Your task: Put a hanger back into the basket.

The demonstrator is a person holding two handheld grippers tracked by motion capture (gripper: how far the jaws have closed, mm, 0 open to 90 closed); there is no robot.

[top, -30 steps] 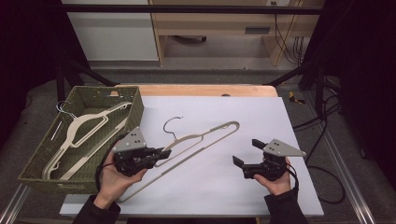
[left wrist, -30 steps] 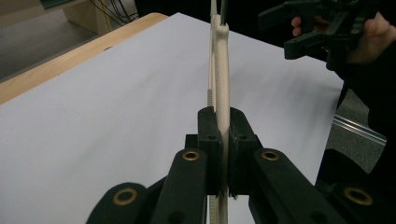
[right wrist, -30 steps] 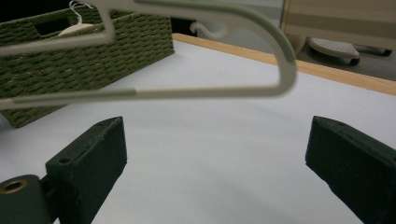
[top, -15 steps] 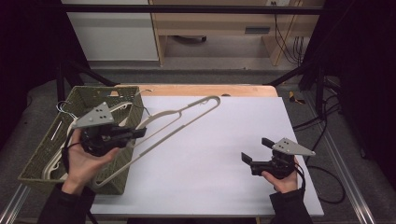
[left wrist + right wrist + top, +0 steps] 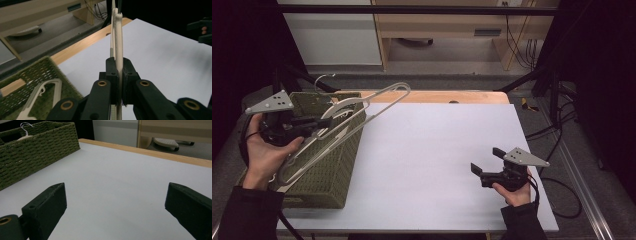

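My left gripper (image 5: 315, 122) is shut on a cream plastic hanger (image 5: 382, 100) and holds it tilted in the air above the green woven basket (image 5: 347, 150) at the table's left. The hanger's far end reaches up and right over the white tabletop, and its wire hook (image 5: 324, 77) rises behind the basket. In the left gripper view the jaws pinch the hanger's bar (image 5: 118, 32) edge-on. Another cream hanger (image 5: 47, 87) lies inside the basket. My right gripper (image 5: 486, 160) rests open low over the table's right side, nothing between its jaws (image 5: 117, 207).
The white tabletop (image 5: 437, 150) spreads between the two grippers, with a wooden strip (image 5: 452, 96) along its far edge. In the right gripper view the basket wall (image 5: 37, 147) stands at the far left, with a wire hook (image 5: 26, 126) poking above it. Cables hang off the table's right.
The left gripper has carried the hanger from the middle of the table leftwards and upwards to above the basket. The right gripper has hardly moved.
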